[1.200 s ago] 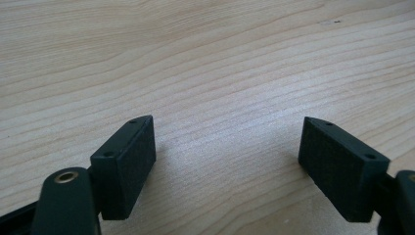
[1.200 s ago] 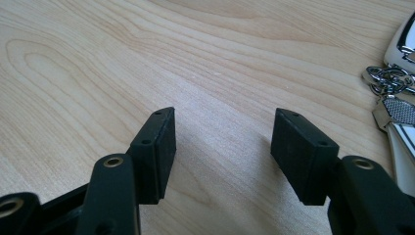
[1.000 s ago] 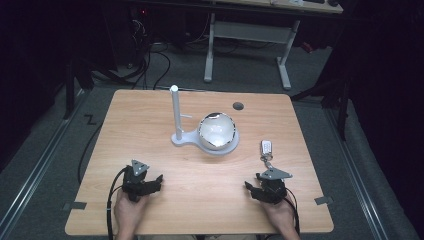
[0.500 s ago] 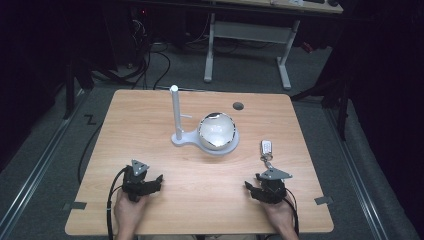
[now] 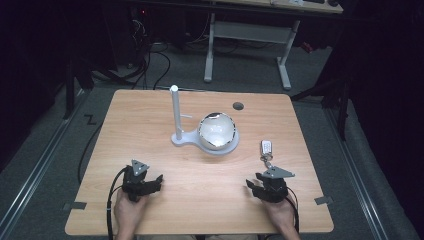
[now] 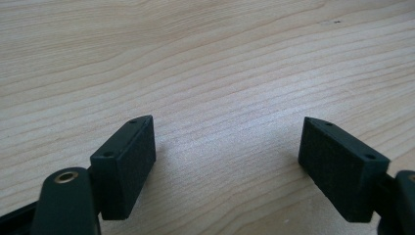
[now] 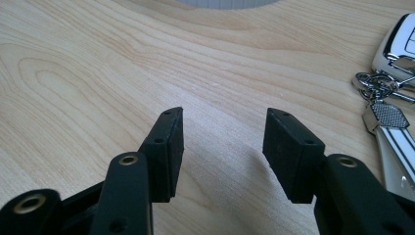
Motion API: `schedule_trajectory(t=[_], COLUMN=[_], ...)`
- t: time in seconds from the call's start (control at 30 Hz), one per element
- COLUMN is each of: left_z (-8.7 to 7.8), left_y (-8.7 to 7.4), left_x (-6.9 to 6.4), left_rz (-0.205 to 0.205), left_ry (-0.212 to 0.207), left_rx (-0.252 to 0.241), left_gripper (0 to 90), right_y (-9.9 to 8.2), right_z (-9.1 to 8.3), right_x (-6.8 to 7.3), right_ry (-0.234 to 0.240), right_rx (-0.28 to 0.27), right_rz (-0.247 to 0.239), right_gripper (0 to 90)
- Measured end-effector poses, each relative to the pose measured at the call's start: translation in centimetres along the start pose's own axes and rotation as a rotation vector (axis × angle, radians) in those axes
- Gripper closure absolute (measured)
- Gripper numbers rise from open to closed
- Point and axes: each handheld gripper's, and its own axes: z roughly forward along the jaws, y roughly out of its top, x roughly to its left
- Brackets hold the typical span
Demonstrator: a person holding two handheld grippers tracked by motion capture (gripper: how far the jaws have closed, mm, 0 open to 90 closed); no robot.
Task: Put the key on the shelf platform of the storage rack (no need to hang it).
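Evidently nothing is done: the keys (image 5: pixel 266 151) lie untouched just ahead of the right gripper (image 7: pixel 222 147), jaws empty, just narrowing; the left gripper (image 6: pixel 227 166) gapes wide.

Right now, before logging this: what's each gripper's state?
Left gripper: open, nothing between its jaws.
Right gripper: open but has just been closing, nothing held.

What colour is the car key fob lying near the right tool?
White with silver trim, the car key fob on a metal key ring; the right gripper view shows it best.
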Motion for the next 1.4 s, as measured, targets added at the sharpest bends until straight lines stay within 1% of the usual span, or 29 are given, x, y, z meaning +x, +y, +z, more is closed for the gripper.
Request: schedule_trajectory(t=[0.03,0.2,0.23,0.4,0.5,0.53,0.67,0.77,0.97,1.07,1.13,1.2,1.23,1.27,1.37,1.4], left_z=[0.0,0.0,0.0,0.0,0.0,0.0,0.0,0.0,0.0,0.0,0.0,0.0,0.0,0.0,0.0,0.0], left_y=[0.0,0.0,0.0,0.0,0.0,0.0,0.0,0.0,0.0,0.0,0.0,0.0,0.0,0.0,0.0,0.0], left_x=[0.0,0.0,0.0,0.0,0.0,0.0,0.0,0.0,0.0,0.0,0.0,0.0,0.0,0.0,0.0,0.0], left_rz=[0.000,0.000,0.000,0.000,0.000,0.000,0.000,0.000,0.000,0.000,-0.001,0.000,0.000,0.000,0.000,0.000], left_ry=[0.000,0.000,0.000,0.000,-0.001,0.000,0.000,0.000,0.000,0.000,0.000,0.000,0.000,0.000,0.000,0.000], left_rx=[0.000,0.000,0.000,0.000,0.001,0.000,0.000,0.000,0.000,0.000,0.000,0.000,0.000,0.000,0.000,0.000], left_gripper=[21.9,21.9,21.9,21.9,21.9,21.9,21.9,21.9,21.9,21.9,21.9,21.9,21.9,21.9,21.9,21.9], right_y=[0.0,0.2,0.2,0.3,0.4,0.4,0.8,0.9,1.4,1.7,1.8,1.8,1.9,1.9,1.9,1.9], right_z=[0.0,-0.4,-0.5,-0.7,-1.0,-1.1,-1.6,-1.8,-2.0,-2.1,-2.2,-2.2,-2.3,-2.3,-2.3,-2.3], right_x=[0.0,0.0,-0.1,-0.4,-0.7,-0.8,-1.3,-1.7,-2.4,-2.8,-3.3,-3.7,-4.1,-4.1,-4.8,-5.1], right_ry=[0.000,-0.009,-0.014,-0.016,-0.025,-0.029,-0.038,-0.043,-0.065,-0.074,-0.081,-0.091,-0.099,-0.099,-0.106,-0.109], right_rx=[0.000,-0.008,-0.014,-0.019,-0.022,-0.023,-0.036,-0.042,-0.043,-0.048,-0.044,-0.040,-0.039,-0.039,-0.036,-0.036], right_rz=[0.003,-0.013,-0.004,0.004,-0.004,0.000,0.003,0.016,0.010,0.016,0.033,0.032,0.044,0.044,0.065,0.063], right_gripper=[50.9,52.2,52.7,53.7,54.3,54.4,54.9,56.0,56.8,56.8,56.8,56.8,56.9,56.9,56.9,56.9])
